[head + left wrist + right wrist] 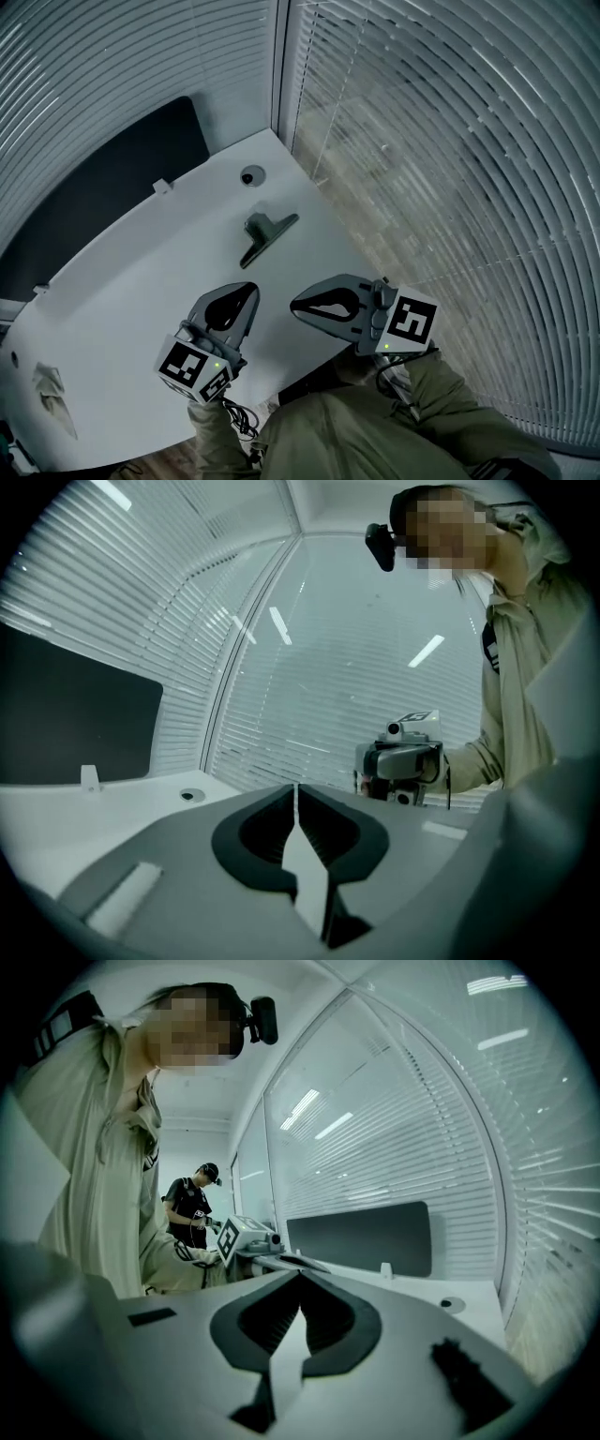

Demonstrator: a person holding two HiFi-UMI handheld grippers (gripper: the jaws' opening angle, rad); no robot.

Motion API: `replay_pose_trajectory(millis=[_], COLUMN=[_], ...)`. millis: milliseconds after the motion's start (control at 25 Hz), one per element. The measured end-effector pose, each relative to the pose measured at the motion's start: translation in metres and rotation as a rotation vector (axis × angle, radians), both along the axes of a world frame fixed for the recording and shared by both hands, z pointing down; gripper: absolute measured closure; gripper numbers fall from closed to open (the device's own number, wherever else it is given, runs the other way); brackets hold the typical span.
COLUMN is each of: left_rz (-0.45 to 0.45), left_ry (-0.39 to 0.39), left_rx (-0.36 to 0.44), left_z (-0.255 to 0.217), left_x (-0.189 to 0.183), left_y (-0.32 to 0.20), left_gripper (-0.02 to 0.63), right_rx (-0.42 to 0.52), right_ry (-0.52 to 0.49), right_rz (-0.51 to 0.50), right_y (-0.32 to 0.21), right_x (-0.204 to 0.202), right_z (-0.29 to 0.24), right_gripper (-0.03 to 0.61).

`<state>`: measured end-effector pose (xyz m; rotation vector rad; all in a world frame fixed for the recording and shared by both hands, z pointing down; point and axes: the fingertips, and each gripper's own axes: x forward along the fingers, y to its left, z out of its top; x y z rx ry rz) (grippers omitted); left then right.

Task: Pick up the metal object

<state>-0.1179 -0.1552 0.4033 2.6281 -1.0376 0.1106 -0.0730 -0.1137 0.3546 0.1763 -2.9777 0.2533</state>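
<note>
Fingers pressed together, empty: left gripper [248,289] and right gripper [296,305] sit near the metal object [266,234].
Left unopened, they would likely knock it farther away.

Dark grey T-shaped metal object [266,233], lying flat, on white table [131,281]

Metal object [265,232] lies mid-desk [141,281], cable hole [251,175] behind it near the far corner, crumpled scrap [52,389] well off at the near-left end. Panel [112,178] stands along the desk's far-left edge, blinds [450,187] along its right. Left gripper [249,290] and right gripper [295,306] sit side by side in front of the object, clear of it.
</note>
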Motion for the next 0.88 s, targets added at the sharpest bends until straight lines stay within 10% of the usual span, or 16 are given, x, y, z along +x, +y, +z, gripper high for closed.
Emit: replay_pose_trajectory(millis=[480,880], left_rz=[-0.109,-0.084], left_ry=[-0.052,-0.207], left_rx=[-0.233,-0.319], left_z=[0.105,0.154], left_x=[-0.010,0.012], left_y=[-0.112,-0.150], left_gripper=[0.389,0.383], right_rx=[-0.117,-0.217], right_ry=[0.005,0.000], right_rz=[0.028,0.044], right_y=[-0.049,-0.058], right_x=[0.002,0.003], right_z=[0.048,0.070], right_gripper=[0.574,0.574])
